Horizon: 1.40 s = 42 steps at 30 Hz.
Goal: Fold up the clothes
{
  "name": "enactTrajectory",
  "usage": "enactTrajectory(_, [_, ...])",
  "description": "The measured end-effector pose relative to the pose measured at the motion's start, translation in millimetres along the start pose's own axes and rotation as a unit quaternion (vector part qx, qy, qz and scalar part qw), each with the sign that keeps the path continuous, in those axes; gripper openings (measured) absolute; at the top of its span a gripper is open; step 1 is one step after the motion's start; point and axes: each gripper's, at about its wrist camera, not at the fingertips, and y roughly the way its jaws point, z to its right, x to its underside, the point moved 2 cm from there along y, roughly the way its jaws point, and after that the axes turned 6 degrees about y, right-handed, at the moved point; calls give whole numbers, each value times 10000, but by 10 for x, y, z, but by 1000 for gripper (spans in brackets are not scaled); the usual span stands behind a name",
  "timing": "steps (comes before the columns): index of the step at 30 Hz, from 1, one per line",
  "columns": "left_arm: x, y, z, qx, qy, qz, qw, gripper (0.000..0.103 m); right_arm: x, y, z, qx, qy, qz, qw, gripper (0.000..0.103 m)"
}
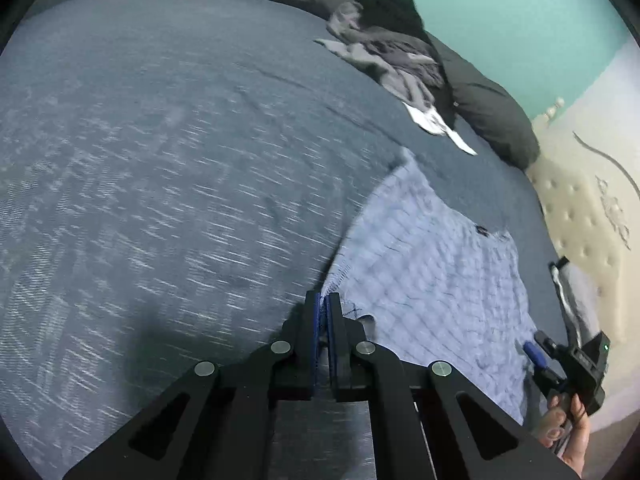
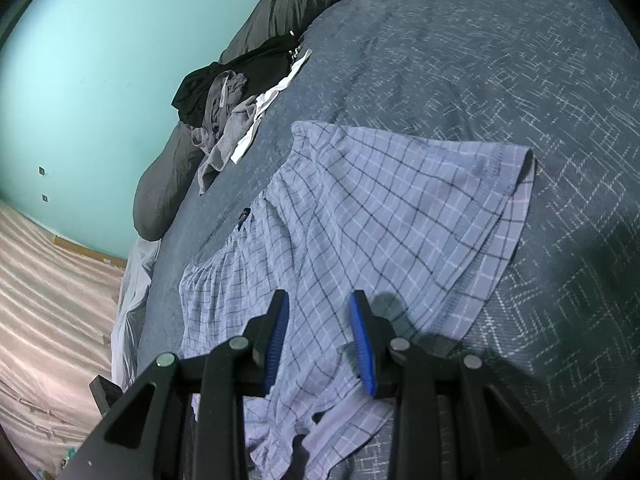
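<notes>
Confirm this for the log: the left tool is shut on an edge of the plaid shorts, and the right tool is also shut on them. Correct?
Half right. The left tool is shut on the plaid shorts at their edge. The right tool is not: the right wrist view shows its jaws spread wide above the fabric, gripping nothing.

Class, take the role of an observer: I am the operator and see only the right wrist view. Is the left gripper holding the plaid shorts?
Observer: Yes. The left gripper is shut on an edge of the plaid shorts.
Operator: Is my right gripper visible from there?
Observer: Yes, the right gripper shows at the shorts' near right edge, with a hand holding it.
Operator: Anything beyond the clothes pile?
Observer: A cream tufted panel stands past the bed's right edge.
</notes>
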Motion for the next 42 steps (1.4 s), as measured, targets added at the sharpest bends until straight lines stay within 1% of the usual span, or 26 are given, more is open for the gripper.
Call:
enactTrajectory(3, [15,36,-97,-71,-93,-75,9999,3,4,7,7,9,18,-8,10000,31])
enactTrajectory(5, [26,62,-86,-88,-65,-91,9999,3,-2,6,10,20,28,0,10000,31])
enactTrajectory(10, [-32,7,-50,-390,263,21,9989,3,-53,-48,36,37,57,92,9999,31])
enactTrajectory(12, [-57,-18,-92,-435,268,61,9987,3,-89,-84,73,59,104,160,9998,31])
enactTrajectory(18, [-114,19,-193,-460,109,112,9988,3,-147,-130,146,81,218,210,9995,32])
enactTrajectory(20, [-131,48,-188,-405,65,108,9991,3,-146,-131,156,73,239,196,9995,33])
enactTrajectory(24, [-103,128,-244,-300,-190,-18,9994,3,-154,-130,174,96,270,181,9994,34])
enactTrajectory(32, [-89,-28,-126,-424,-127,208,9988,5,-115,-105,174,114,259,101,9995,36])
enactTrajectory(33, [-87,-48,-112,-439,-119,237,9987,5,-107,-101,174,116,255,83,9996,37])
enactTrajectory(35, [-83,-87,-82,-470,-103,293,9984,12,-84,-98,167,113,240,39,9996,41])
enactTrajectory(36, [-81,-106,-67,-485,-95,322,9983,20,-67,-101,160,103,225,11,9997,42])
enactTrajectory(37, [-80,-126,-53,-501,-87,350,9981,25,-50,-103,152,94,211,-16,9997,42])
enactTrajectory(38, [-73,-144,-33,-508,-77,371,9980,26,-33,-106,144,84,196,-43,9998,42])
enactTrajectory(42, [136,-151,228,-256,47,196,9995,27,75,-155,104,26,62,-206,9998,43])
